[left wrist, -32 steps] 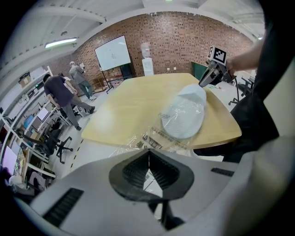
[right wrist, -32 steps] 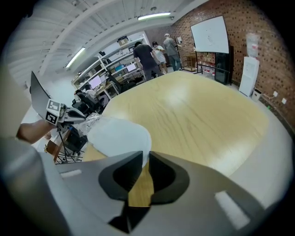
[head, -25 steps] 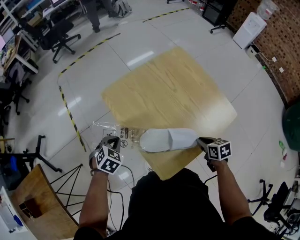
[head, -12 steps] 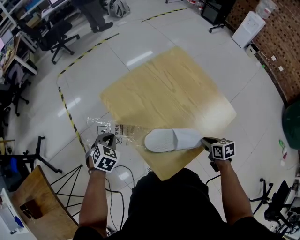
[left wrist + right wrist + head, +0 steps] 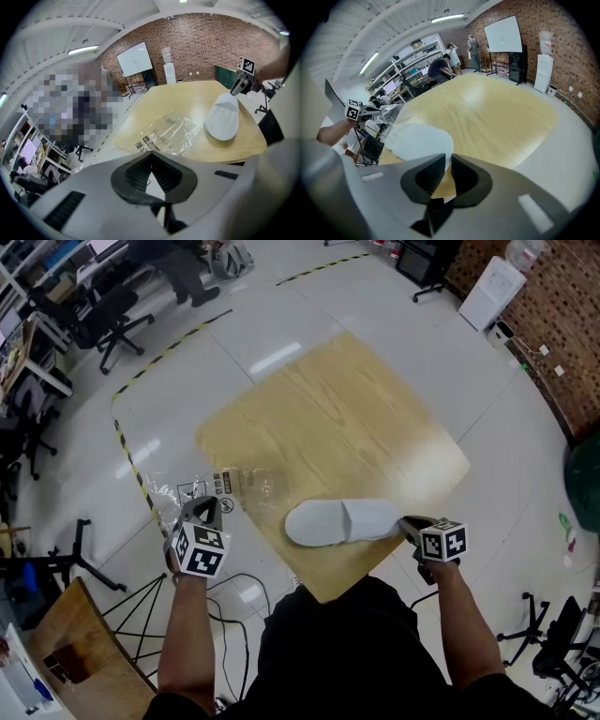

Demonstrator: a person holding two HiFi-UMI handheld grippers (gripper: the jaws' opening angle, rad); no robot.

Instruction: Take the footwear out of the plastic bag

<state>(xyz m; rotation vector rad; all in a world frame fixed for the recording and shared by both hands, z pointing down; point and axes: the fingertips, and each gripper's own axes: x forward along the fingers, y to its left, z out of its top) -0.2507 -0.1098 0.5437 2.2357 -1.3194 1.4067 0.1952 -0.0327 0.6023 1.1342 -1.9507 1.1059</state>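
A white slipper (image 5: 342, 521) lies on the wooden table (image 5: 328, 418) near its front corner, sole up and clear of the bag. My right gripper (image 5: 405, 523) is shut on the slipper's right end; in the right gripper view the jaws (image 5: 446, 161) pinch the slipper (image 5: 417, 140) at its rim. The clear printed plastic bag (image 5: 225, 488) hangs crumpled over the table's left edge, apart from the slipper. My left gripper (image 5: 208, 509) is shut on the bag's near edge; in the left gripper view the bag (image 5: 168, 133) spreads from the jaws (image 5: 150, 153) toward the slipper (image 5: 222, 122).
Office chairs (image 5: 112, 315) and desks stand at the far left. Yellow-black floor tape (image 5: 131, 456) runs left of the table. Tripod legs and a cable (image 5: 141, 606) lie below my left arm. A white appliance (image 5: 492, 287) stands at the far right by a brick wall.
My left gripper has drawn the bag leftward and a little away, off the slipper's toe. The slipper and my right gripper have barely moved.
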